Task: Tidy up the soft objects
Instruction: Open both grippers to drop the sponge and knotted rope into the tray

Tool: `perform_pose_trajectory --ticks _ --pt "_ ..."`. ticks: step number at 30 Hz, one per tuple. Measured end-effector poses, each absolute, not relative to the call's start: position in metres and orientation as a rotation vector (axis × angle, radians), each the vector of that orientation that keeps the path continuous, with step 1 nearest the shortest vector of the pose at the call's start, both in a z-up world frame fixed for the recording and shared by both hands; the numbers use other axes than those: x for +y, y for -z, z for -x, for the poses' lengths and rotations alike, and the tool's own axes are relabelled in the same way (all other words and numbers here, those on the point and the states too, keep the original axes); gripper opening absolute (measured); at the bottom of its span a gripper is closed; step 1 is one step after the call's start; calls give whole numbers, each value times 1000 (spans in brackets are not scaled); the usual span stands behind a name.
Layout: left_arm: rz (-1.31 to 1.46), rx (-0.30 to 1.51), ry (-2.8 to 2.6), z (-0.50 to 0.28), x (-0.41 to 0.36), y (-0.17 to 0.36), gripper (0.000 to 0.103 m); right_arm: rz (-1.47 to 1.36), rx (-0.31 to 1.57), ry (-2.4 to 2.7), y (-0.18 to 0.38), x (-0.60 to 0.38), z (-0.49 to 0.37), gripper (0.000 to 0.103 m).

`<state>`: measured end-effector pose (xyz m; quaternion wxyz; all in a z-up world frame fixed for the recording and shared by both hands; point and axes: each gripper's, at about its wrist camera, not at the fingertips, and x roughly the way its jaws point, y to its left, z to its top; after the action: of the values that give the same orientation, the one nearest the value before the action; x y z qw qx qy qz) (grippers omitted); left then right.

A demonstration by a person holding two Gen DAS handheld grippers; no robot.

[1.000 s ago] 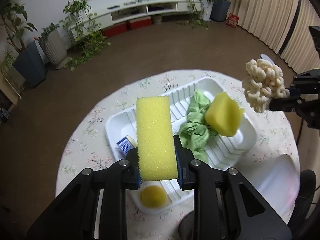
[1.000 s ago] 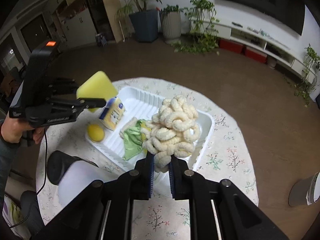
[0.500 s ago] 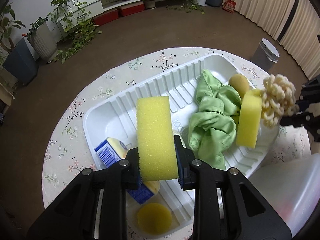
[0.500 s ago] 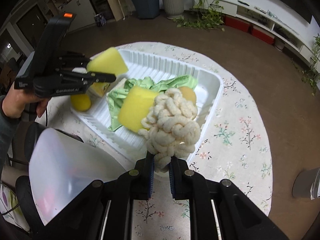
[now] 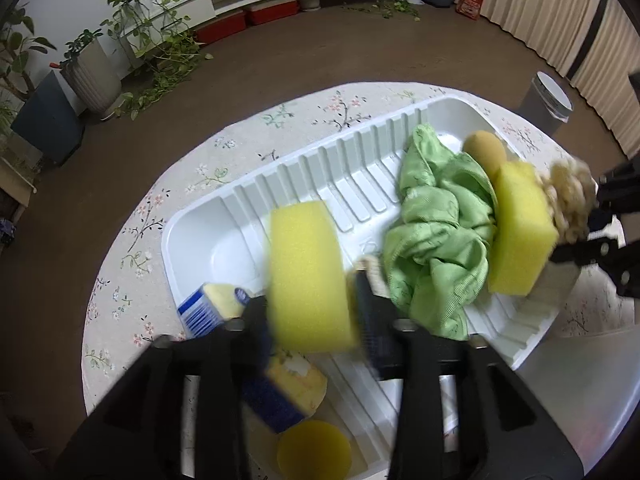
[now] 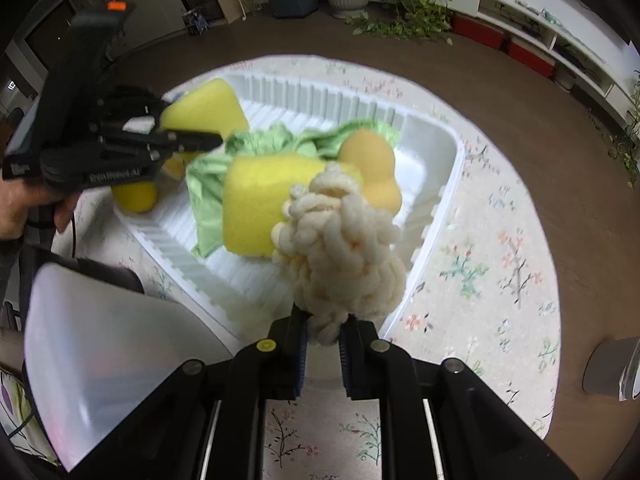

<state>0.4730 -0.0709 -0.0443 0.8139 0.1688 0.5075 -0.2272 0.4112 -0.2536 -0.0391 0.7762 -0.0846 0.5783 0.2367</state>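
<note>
My left tongs (image 5: 312, 312) are matte black plastic, two broad angular arms that narrow towards the tips, each with a silver screw head near its end; motion blur smears them in their own camera. From my right-hand camera their body (image 6: 80, 120) is a black pistol-shaped housing with an orange button on top, pale lettering along the side too blurred to read, and a thin black cable hanging under the grip. My hand (image 6: 28, 208) wraps that grip below a dark sleeve edge. My right tongs (image 6: 323, 354) are the same black, with blue ribbed pads, silver screws and one yellow-capped screw.
</note>
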Motion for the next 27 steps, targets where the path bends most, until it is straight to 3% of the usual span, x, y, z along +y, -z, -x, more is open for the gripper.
perform_pose_trajectory --ticks 1,2,7,9,12,17,20,27 --pt "-345 1075 488 -473 -70 43 66 189 1257 -511 42 -254 -410 16" --pt "-331 1071 497 -473 -68 43 73 189 1261 -512 44 -255 -408 17" --pt "-338 1072 502 -472 -71 44 75 164 1264 -521 42 -260 -407 23" --pt "-337 1059 502 -473 -71 42 79 148 1273 -533 42 -260 -407 41" --pt "-310 1039 509 -471 -72 35 88 153 1264 -548 39 -258 -405 49" --pt "-313 1011 505 -468 -73 25 88 145 1251 -546 32 -261 -400 52" --pt "-300 991 496 -468 -70 19 88 149 1230 -530 23 -266 -398 59" --pt "-259 949 471 -465 -58 -4 88 149 1158 -509 -5 -284 -381 59"
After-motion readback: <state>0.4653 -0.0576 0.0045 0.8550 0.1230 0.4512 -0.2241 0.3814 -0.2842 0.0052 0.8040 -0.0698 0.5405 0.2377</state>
